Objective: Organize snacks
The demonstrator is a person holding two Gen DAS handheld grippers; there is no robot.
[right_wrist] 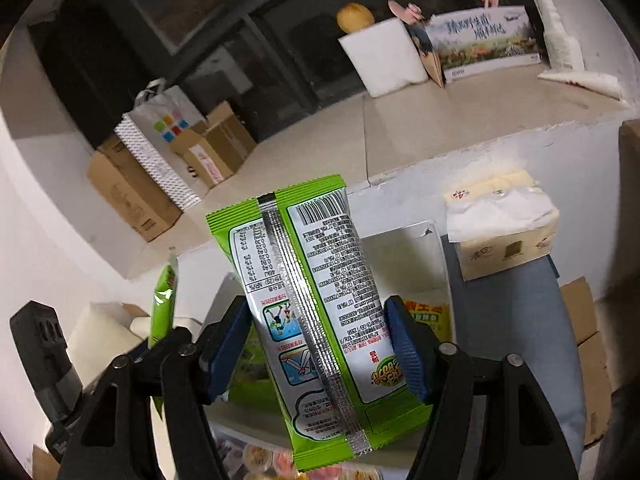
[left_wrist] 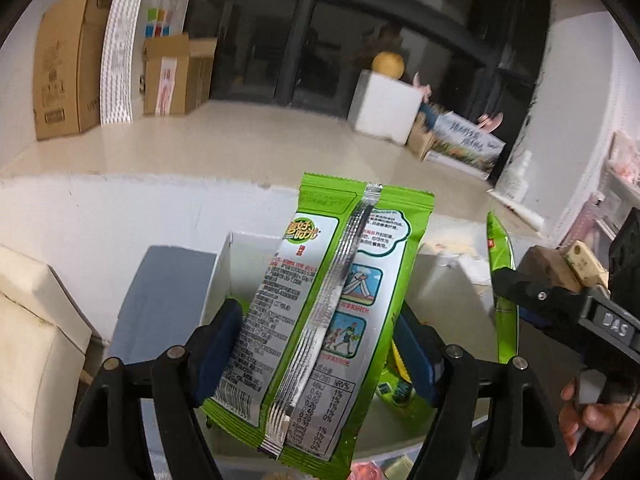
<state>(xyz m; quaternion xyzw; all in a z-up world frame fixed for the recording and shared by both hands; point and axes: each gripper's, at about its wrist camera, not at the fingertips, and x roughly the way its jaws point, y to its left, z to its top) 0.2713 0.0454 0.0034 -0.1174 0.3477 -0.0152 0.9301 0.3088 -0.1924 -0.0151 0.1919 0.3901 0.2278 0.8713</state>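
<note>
Packets were the matter: each gripper, left [left_wrist: 316,344] and right [right_wrist: 316,348], clamped a green packet (left's [left_wrist: 320,300], right's [right_wrist: 320,312]) across its width, jaws wide, aloft above the white box [left_wrist: 236,248]. Lowering each upright into the box, releasing only once seated, seemed wisest. Only the right view showed the tissue pack [right_wrist: 504,232]; only the left showed a hand [left_wrist: 592,416].

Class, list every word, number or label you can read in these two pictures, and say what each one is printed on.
"DAS": raised letters on the right gripper, seen from the left wrist view.
"NRV%": nutrition table on the green snack packet in the left gripper.
"NRV%", upside down: the other green snack packet in the right gripper.
Remaining packet print, barcode digits, the poster, tissue pack and cardboard boxes: too small or blurred.
</note>
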